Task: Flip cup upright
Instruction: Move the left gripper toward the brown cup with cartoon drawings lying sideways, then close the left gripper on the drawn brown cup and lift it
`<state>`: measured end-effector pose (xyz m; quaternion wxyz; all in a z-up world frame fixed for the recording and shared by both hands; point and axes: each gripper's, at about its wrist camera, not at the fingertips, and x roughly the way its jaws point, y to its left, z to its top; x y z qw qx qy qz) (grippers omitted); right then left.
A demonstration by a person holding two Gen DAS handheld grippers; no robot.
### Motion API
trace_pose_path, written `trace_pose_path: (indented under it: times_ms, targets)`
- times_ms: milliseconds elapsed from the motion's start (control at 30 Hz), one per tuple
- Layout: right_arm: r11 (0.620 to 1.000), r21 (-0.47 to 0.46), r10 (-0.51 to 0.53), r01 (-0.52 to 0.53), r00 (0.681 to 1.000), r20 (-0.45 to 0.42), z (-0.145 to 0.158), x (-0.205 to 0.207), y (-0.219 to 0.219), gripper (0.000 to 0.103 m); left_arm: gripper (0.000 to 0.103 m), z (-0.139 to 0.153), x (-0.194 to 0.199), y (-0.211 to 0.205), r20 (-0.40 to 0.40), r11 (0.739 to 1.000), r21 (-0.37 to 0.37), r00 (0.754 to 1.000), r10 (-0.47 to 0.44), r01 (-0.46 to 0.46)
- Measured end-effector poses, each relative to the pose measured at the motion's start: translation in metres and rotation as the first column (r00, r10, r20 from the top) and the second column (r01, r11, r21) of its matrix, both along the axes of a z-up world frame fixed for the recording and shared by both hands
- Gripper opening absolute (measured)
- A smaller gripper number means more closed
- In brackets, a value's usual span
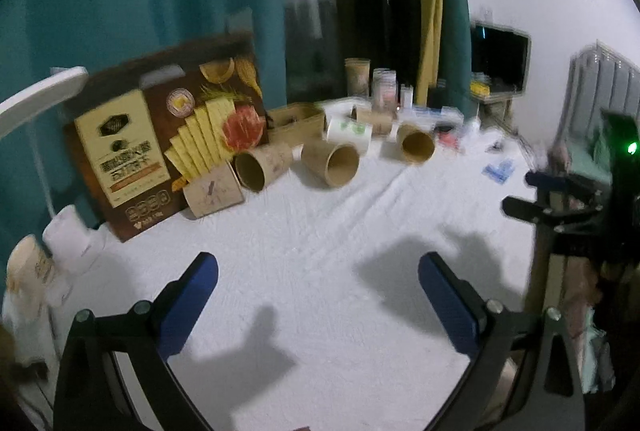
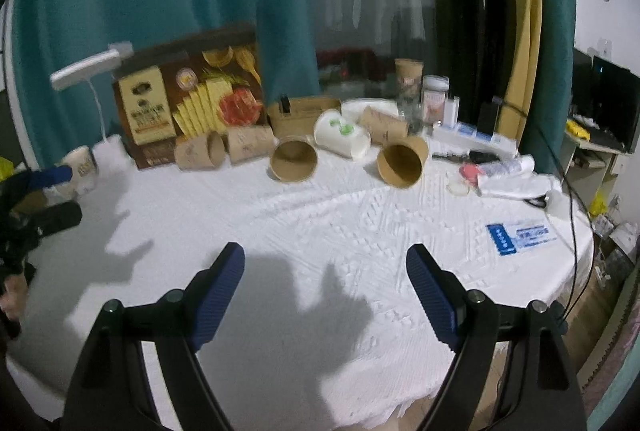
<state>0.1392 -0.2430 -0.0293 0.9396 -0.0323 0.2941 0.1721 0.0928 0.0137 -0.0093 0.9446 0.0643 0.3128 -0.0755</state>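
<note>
- The left gripper [image 1: 318, 295] hovers over bare white tablecloth [image 1: 320, 231], its blue pads spread wide and holding nothing.
- The right gripper [image 2: 325, 285] is likewise spread and empty, above the near part of the cloth; each gripper shows at the edge of the other's view.
- Well beyond both, toward the far side, several brown paper cups lie on their sides. One cup [image 2: 294, 159] sits centre with its mouth facing the cameras; another [image 2: 401, 165] lies to its right, mouth also this way.
- A white paper cup [image 2: 340, 137] lies tipped between and behind them; two more brown ones [image 2: 200, 150] lie left, by the snack box [image 2: 188, 103].
- Every open mouth shows a bare inside, so nothing should spill.
- Such cups are probably light, thin-walled and easily crushed; a gentle pinch across the wall near the rim, where it is stiffest, looks safest.
- On its side a cup may roll away when nudged.
</note>
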Motion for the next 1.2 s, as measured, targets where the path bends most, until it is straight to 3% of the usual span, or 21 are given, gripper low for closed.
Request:
trace_pose_path:
  times_ms: [200,367,467,633,733,833,900,1000,1200]
  targets:
    - [1.0,-0.005,-0.021,0.021,0.998,-0.066,-0.025,0.04,0.004,0.081,0.1,-0.034,0.093,0.008,-0.108,0.975,0.21,0.993,-0.047,0.069]
    - [0.999,0.004,-0.046,0.047,0.993,-0.106,-0.042,0.065,0.002,0.081,0.1,-0.048,0.165,0.009,-0.115,0.921,0.375,0.991,-0.063,0.102]
    - [0.998,0.008,-0.065,0.067,0.99,-0.127,-0.05,0.075,-0.003,0.081,0.1,-0.053,0.207,0.009,-0.124,0.896,0.423,0.988,-0.093,0.137]
    - [0.994,0.018,-0.108,0.112,0.983,-0.147,-0.057,0.085,-0.016,0.081,0.1,-0.071,0.269,0.005,-0.208,0.842,0.5,0.972,-0.109,0.202]
    - [0.991,0.021,-0.13,0.134,0.979,-0.156,-0.06,0.087,-0.024,0.081,0.091,-0.088,0.29,0.004,-0.255,0.807,0.547,0.963,-0.091,0.221]
    - [0.989,0.027,-0.139,0.146,0.976,-0.169,-0.063,0.086,-0.029,0.081,0.075,-0.099,0.303,0.005,-0.308,0.805,0.545,0.949,-0.067,0.234]
    - [0.988,0.028,-0.143,0.15,0.975,-0.172,-0.062,0.083,-0.03,0.081,0.074,-0.096,0.304,0.003,-0.303,0.804,0.547,0.95,-0.072,0.235]
    - [0.988,0.032,-0.144,0.151,0.975,-0.169,-0.059,0.079,-0.031,0.081,0.071,-0.082,0.293,0.005,-0.296,0.823,0.518,0.952,-0.082,0.232]
    - [0.99,0.047,-0.127,0.134,0.984,-0.126,-0.043,0.058,-0.026,0.081,0.071,-0.029,0.237,0.004,-0.255,0.833,0.491,0.956,-0.142,0.255]
